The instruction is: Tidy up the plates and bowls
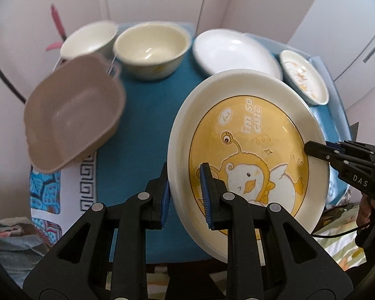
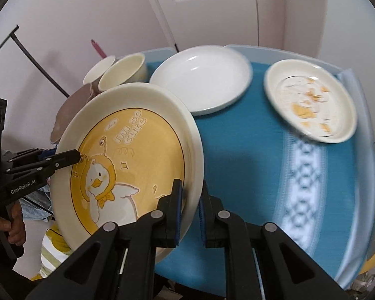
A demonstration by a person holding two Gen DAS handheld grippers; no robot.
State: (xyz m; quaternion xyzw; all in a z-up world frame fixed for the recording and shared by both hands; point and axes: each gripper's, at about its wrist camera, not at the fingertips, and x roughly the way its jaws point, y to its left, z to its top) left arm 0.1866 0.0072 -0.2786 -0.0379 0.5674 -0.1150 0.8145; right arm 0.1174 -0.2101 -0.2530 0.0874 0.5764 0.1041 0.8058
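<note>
Left gripper (image 1: 186, 195): clamped on duck plate (image 1: 250, 155) rim, opposite right gripper (image 2: 190, 197), likewise clamped. Step: plate carried, tilted. Next: stack level onto white plate (image 2: 200, 80).

Open blue tablecloth (image 1: 142, 115) runs down the middle of the table, a clear lane between the brown tub (image 1: 72, 117) on the left and the big duck plate (image 1: 247, 155) held tilted above the near edge, which blocks the right side. At the far end, two cream bowls (image 1: 152, 48) stand side by side just beside the white plate (image 2: 200, 80), a closed row. In the right wrist view, bare cloth lies between the white plate and the small duck plate (image 2: 310, 100), and more below them.
</note>
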